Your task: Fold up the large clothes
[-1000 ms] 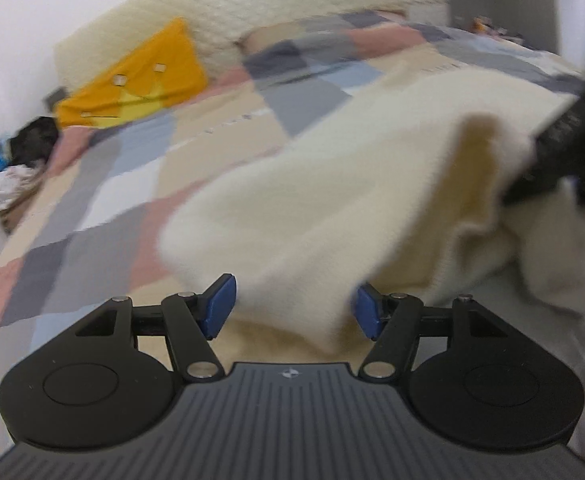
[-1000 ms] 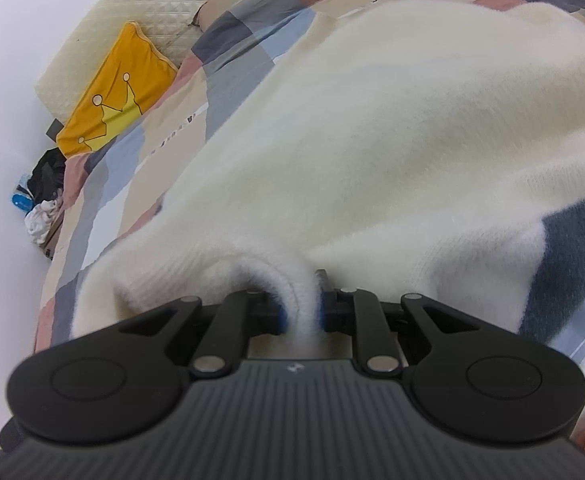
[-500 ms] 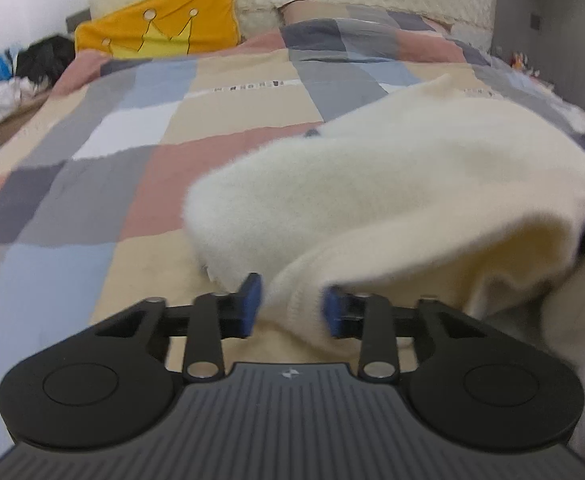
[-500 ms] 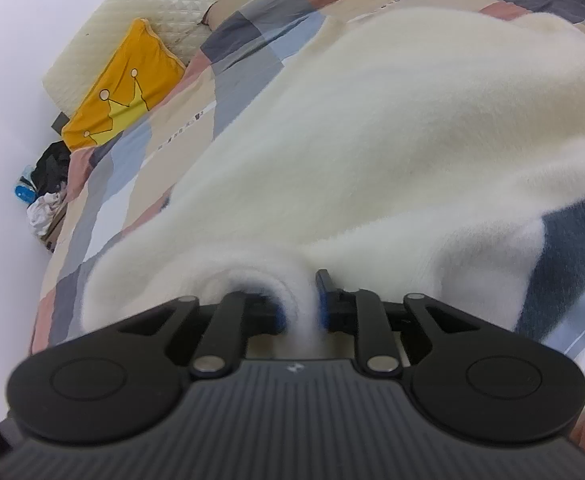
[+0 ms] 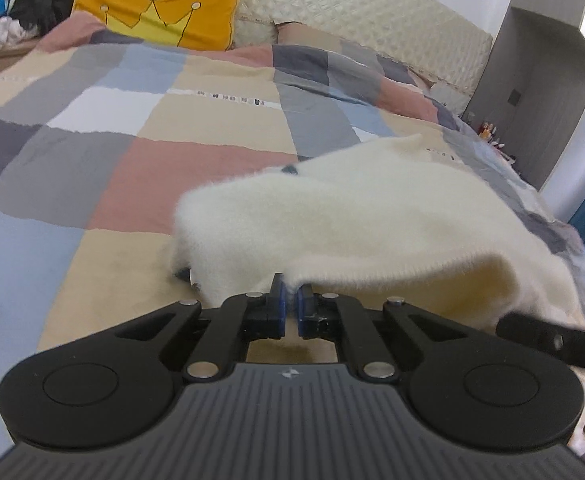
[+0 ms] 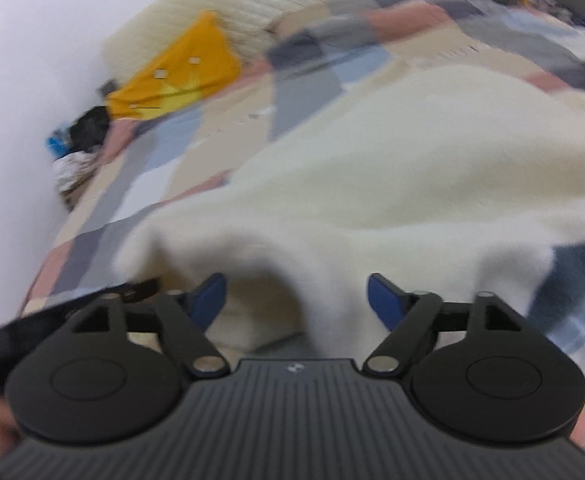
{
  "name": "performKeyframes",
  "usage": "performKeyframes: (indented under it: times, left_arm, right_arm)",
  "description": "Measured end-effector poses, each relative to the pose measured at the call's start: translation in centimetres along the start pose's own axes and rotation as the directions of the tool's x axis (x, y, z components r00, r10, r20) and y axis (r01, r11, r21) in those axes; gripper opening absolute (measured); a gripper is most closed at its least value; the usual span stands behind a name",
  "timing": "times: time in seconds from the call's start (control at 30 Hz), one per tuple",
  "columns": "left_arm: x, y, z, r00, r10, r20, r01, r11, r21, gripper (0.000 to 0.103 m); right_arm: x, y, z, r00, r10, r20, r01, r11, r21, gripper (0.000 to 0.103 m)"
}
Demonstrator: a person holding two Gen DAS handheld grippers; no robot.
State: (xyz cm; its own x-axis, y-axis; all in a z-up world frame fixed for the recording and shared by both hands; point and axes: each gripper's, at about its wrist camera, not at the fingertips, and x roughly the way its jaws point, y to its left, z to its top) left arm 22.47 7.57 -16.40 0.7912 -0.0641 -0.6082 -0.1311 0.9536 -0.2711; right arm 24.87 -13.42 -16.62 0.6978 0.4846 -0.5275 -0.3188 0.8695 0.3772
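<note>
Pinching only a thin edge of the cream fleece garment (image 5: 352,220) at lower centre with my left gripper (image 5: 290,300) while my right gripper (image 6: 296,296) has just opened off it, I risk the fold slumping on the patchwork duvet (image 5: 132,128).

A bed spread with a patchwork quilt of grey, blue, pink and beige squares (image 5: 140,168) carries a fluffy cream knitted sweater (image 5: 352,224) and, at its quilted cream headboard, a yellow crown-printed cushion (image 5: 160,16).
</note>
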Motion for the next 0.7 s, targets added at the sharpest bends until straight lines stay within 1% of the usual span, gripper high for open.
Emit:
performKeyframes:
  times: [0.07,0.13,0.23,0.3,0.4,0.43,0.47,0.53,0.6,0.7]
  left_arm:
    - [-0.1,0.3,0.0,1.0,-0.011,-0.008,0.011,1.0,-0.011,0.007]
    - [-0.1,0.5,0.0,0.999,-0.031,-0.014,0.031,0.999,-0.029,0.007]
    - [-0.3,0.8,0.0,0.999,-0.05,-0.016,0.049,0.998,-0.049,0.007]
    - [-0.5,1.0,0.0,0.998,-0.062,-0.016,0.061,0.996,-0.063,0.007]
    - [-0.6,1.2,0.0,0.997,-0.074,-0.019,0.072,0.993,-0.089,0.007]
    - [-0.6,1.2,0.1,0.997,-0.074,-0.026,0.072,0.993,-0.091,0.007]
    - [-0.7,1.2,0.2,0.996,-0.08,-0.029,0.077,0.992,-0.095,0.007]
    - [-1.1,1.5,0.4,0.995,-0.097,-0.021,0.094,0.989,-0.116,0.007]
    - [-1.4,1.7,0.5,0.994,-0.111,-0.013,0.109,0.986,-0.127,0.007]
    - [-1.6,1.8,0.4,0.992,-0.123,-0.005,0.121,0.984,-0.132,0.007]
  right_arm:
    - [-0.2,1.0,-0.5,1.0,0.003,0.006,-0.003,0.998,-0.056,0.084]
    - [-0.3,2.0,-1.0,0.999,-0.026,0.028,0.029,0.993,-0.116,0.084]
    - [0.2,3.6,-1.0,0.996,-0.073,0.05,0.082,0.977,-0.196,0.084]
    - [0.1,4.6,-1.0,0.988,-0.119,0.099,0.139,0.962,-0.235,0.083]
    - [0.3,5.7,-0.9,0.966,-0.195,0.167,0.235,0.935,-0.267,0.083]
    - [0.6,6.1,-0.8,0.961,-0.21,0.179,0.254,0.926,-0.278,0.083]
    - [0.9,6.4,-0.7,0.961,-0.212,0.18,0.258,0.922,-0.289,0.083]
    - [1.7,6.9,-0.4,0.956,-0.233,0.178,0.279,0.912,-0.302,0.083]
    - [2.6,7.2,-0.1,0.946,-0.276,0.171,0.316,0.903,-0.29,0.083]
    - [3.4,6.8,0.4,0.935,-0.321,0.153,0.347,0.919,-0.187,0.083]
